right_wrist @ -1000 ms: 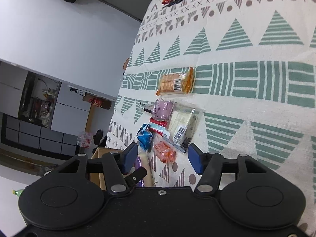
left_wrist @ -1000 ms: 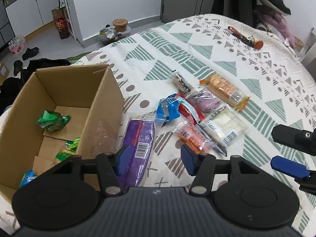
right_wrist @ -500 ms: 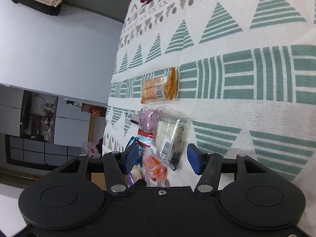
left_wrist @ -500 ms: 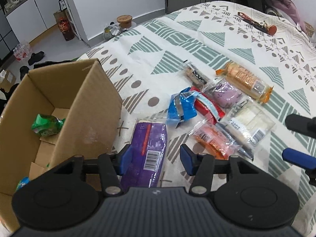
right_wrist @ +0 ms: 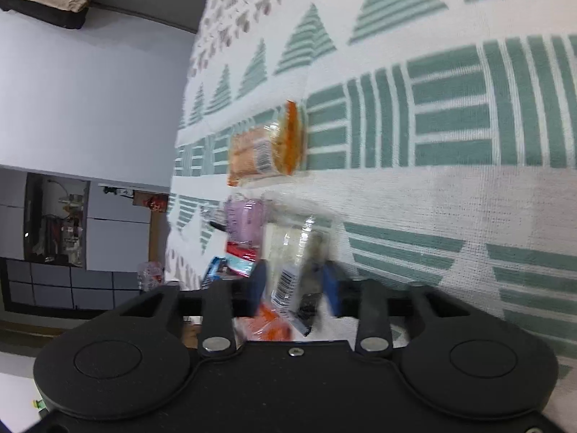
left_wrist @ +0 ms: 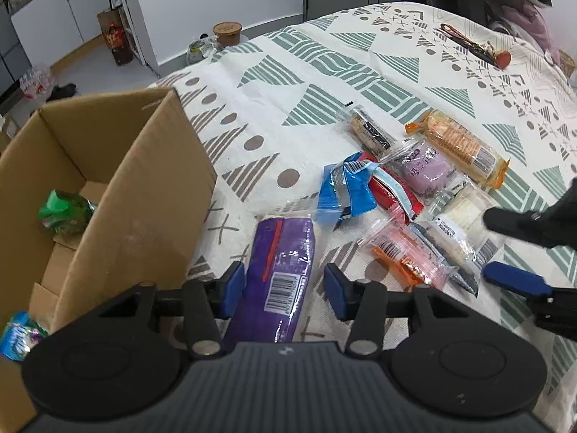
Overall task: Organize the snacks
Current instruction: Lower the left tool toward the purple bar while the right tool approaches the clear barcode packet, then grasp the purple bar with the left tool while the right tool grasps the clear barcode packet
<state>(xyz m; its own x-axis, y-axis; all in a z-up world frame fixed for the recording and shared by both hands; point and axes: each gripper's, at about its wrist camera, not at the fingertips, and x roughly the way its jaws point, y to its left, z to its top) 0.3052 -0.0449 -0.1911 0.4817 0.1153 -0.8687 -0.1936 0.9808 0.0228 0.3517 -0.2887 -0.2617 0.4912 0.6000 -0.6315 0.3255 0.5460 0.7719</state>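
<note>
Cardboard box (left_wrist: 151, 195) on the left with a green snack bag (left_wrist: 65, 211) inside, left gripper (left_wrist: 285, 287) closing around the purple packet (left_wrist: 283, 270) without clearly pinching it, right gripper (right_wrist: 295, 288) closing around the clear white snack pack (right_wrist: 299, 252), all on the patterned tablecloth (left_wrist: 324, 83).

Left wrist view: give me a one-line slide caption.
Left gripper closing around a purple packet beside the cardboard box, other snacks spread on the patterned cloth.

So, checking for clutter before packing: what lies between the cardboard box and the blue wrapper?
Only bare patterned cloth between cardboard box and blue wrapper, per left wrist view.
</note>
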